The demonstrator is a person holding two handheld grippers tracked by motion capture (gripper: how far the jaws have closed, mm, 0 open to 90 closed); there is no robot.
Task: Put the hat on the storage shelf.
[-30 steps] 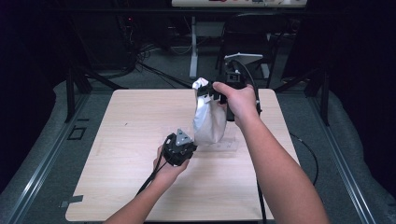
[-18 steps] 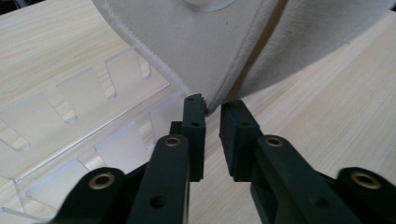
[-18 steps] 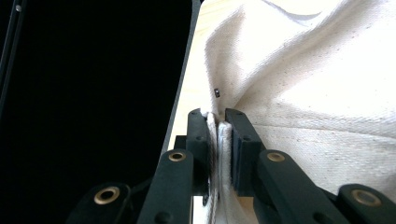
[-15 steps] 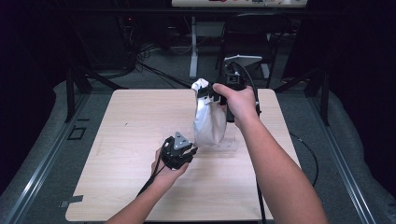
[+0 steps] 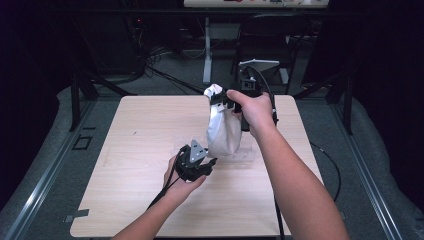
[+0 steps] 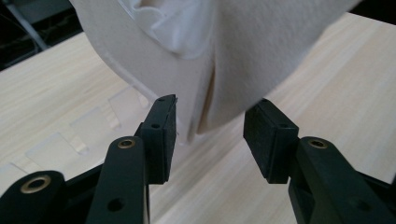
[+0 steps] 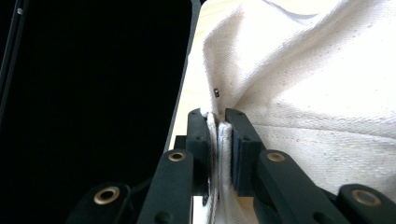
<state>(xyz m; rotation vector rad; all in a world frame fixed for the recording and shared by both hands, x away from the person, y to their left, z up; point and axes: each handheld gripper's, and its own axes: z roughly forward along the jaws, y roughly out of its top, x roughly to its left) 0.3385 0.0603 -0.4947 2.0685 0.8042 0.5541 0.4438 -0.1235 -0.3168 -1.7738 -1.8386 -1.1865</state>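
**benchwatcher:** The cloth bag [image 5: 224, 131] hangs over the middle of the wooden table [image 5: 140, 130], off-white and coarse-woven, crumpled at the top, its bottom hem just above the wood. The right gripper [image 7: 219, 119] has its jaws pinched tight on a fold of the upper edge — that pinch carries the whole bag. The left gripper [image 6: 210, 126] sits low by the hem; its jaws have just been opening and now stand about half apart, the hem between them but neither pad pressing on it.

**looplurker:** What could go wrong from here?

**benchwatcher:** I'd say the bag swings or twists on that one pinch, since nothing steadies the bottom. A thin fold could also creep out of the right jaws — then it drops in a heap on the table.
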